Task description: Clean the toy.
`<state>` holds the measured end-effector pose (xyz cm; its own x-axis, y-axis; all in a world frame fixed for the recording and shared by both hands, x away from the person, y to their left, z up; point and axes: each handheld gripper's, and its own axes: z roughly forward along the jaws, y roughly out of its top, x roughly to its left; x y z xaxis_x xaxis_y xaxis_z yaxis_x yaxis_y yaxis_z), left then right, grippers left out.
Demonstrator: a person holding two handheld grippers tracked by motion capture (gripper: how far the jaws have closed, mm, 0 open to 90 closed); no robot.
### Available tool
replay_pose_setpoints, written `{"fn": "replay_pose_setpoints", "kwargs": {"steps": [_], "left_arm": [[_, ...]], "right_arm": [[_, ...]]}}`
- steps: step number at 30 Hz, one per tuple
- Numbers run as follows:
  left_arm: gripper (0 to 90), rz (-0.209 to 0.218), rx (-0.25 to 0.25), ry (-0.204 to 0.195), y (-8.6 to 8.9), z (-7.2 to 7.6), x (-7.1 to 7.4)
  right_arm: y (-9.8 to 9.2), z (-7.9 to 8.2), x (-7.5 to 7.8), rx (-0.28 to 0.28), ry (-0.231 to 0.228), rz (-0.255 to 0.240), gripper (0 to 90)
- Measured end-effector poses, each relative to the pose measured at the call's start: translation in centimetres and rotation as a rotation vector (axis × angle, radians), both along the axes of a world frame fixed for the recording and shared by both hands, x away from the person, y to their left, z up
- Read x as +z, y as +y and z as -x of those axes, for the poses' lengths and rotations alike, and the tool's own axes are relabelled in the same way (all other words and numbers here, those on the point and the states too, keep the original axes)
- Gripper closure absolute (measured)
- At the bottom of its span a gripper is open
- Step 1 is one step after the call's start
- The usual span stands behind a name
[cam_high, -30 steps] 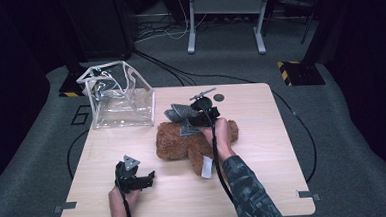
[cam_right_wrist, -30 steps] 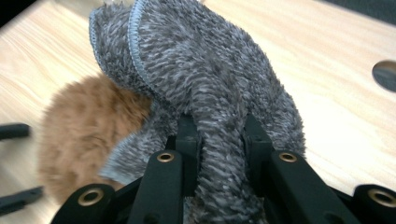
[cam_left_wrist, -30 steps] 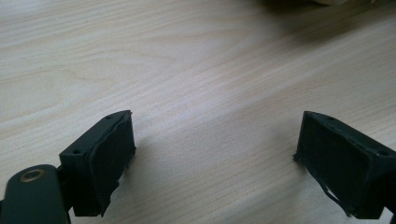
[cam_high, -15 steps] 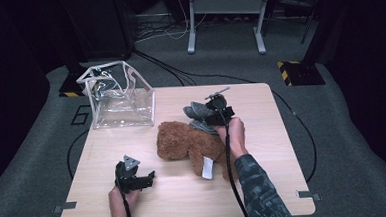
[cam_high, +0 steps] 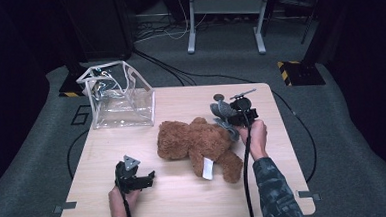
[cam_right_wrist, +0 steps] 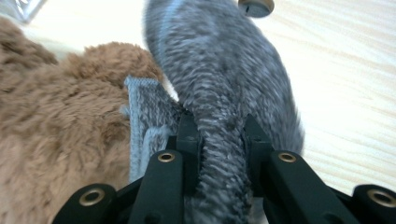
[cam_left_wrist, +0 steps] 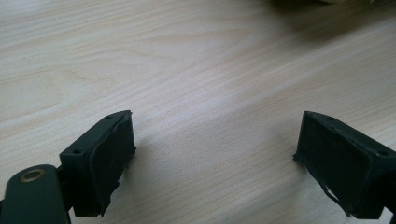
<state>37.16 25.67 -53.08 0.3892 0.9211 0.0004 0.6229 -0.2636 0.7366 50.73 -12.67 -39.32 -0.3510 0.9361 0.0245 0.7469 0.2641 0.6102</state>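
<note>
Clamped on a grey knitted garment (cam_right_wrist: 219, 107), the right gripper (cam_right_wrist: 219, 140) has its black jaws pinching a ribbed fold of the fuzzy fabric at the lower middle of the right gripper view, with shaggy brown plush filling the left of that frame. At the lower left of the high view, the left gripper (cam_high: 132, 175) rests low over the pale wood-grain table (cam_high: 186, 209), its jaws standing wide apart with nothing but bare tabletop between the flat black pads (cam_left_wrist: 109, 161). Above it, at the centre of the high view, the brown teddy bear (cam_high: 197, 141) lies on its side, a white tag on its leg, with the grey garment (cam_high: 223, 114) touching its right end. Farther up, at upper left, a clear plastic bag (cam_high: 123, 99) with white-trimmed edges stands open on the table.
</note>
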Motion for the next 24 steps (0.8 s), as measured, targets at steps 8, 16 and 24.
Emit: {"fn": "replay_pose_setpoints", "kwargs": {"steps": [8,16,24], "left_arm": [[11.2,-0.007,-0.005,-0.001,0.1,0.0,0.0],[11.2,-0.006,-0.009,0.008,0.1,0.0,0.1],[11.3,-0.008,-0.006,-0.001,0.1,0.0,0.0]], "right_arm": [[3.0,0.3,3.1,0.102,-0.087,-0.068,74.5],[9.2,0.5,3.0,0.247,-0.069,-0.118,74.1],[10.7,0.0,0.5,0.258,-0.018,-0.01,74.2]]}}
